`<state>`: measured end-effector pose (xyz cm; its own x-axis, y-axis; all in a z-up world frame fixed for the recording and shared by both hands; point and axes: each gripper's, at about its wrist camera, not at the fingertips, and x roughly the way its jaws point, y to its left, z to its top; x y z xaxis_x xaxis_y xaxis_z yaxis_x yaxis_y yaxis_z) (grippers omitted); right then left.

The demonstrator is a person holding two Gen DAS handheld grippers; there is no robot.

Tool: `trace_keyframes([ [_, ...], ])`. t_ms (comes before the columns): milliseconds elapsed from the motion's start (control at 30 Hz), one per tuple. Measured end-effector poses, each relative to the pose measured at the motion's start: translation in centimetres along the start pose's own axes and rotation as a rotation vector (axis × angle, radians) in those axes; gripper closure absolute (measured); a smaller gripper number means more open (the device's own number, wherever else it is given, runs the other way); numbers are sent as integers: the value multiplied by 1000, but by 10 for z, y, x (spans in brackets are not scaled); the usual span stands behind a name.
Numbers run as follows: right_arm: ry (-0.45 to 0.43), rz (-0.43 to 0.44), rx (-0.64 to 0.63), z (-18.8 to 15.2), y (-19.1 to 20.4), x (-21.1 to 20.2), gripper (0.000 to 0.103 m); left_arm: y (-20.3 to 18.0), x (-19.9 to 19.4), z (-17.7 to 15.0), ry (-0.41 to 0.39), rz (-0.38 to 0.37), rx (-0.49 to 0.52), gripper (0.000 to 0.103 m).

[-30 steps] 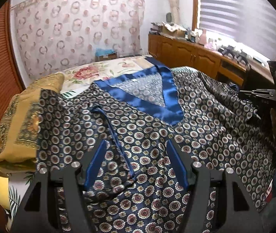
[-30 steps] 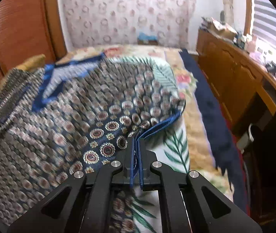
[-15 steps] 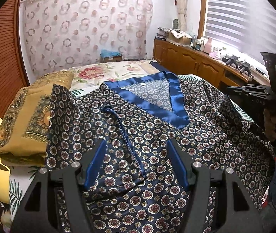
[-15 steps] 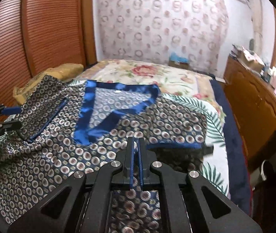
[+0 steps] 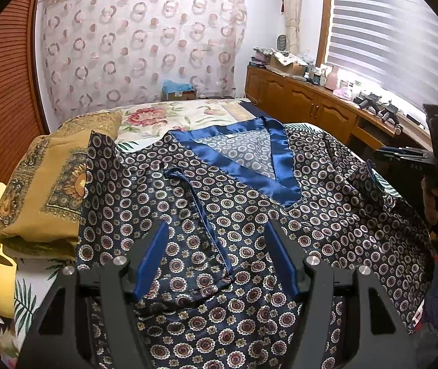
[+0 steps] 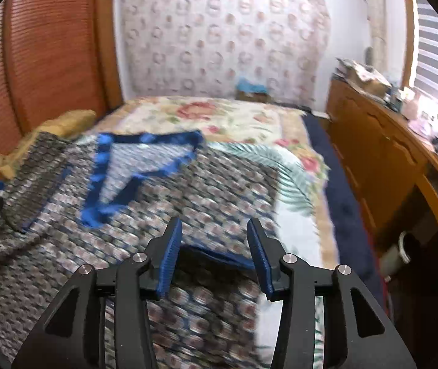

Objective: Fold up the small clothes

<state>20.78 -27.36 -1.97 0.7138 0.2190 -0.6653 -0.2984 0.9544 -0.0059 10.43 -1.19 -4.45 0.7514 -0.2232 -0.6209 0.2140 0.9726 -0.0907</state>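
A dark navy patterned shirt (image 5: 249, 215) with a shiny blue V-neck collar (image 5: 243, 160) lies spread flat on the bed, front up. My left gripper (image 5: 216, 230) is open and empty, just above the shirt's chest pocket (image 5: 200, 224). My right gripper (image 6: 213, 227) is open and empty, above the shirt's right sleeve hem (image 6: 219, 253); it also shows at the right edge of the left wrist view (image 5: 403, 153). The shirt (image 6: 157, 209) is blurred in the right wrist view.
A gold patterned pillow (image 5: 43, 184) lies at the shirt's left. The floral bedsheet (image 5: 169, 117) stretches beyond the collar. A wooden cabinet (image 5: 311, 107) with clutter runs along the right wall under a blind. A wooden slatted wall (image 6: 49, 46) stands at the left.
My right gripper has opened and let go of the sleeve hem it was shut on. The sleeve now lies flat. My left gripper has stayed open over the pocket.
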Motion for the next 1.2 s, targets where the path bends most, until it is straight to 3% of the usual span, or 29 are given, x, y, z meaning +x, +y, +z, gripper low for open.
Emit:
trace_keyframes([
  [200, 16, -10, 76, -15, -22, -1, 56, -8, 1, -1, 7, -6, 18, 39],
  [367, 19, -9, 72, -26, -24, -9, 51, -11, 2, -3, 12, -10, 24, 39],
  [567, 94, -28, 40, -36, -25, 7, 49, -13, 7, -4, 22, -13, 22, 39],
  [933, 176, -94, 9, 8, -27, 70, 49, -4, 4, -7, 17, -4, 2, 39],
  [1200, 107, 14, -7, 34, -3, 73, 49, 7, 2, -7, 12, 10, -17, 39],
])
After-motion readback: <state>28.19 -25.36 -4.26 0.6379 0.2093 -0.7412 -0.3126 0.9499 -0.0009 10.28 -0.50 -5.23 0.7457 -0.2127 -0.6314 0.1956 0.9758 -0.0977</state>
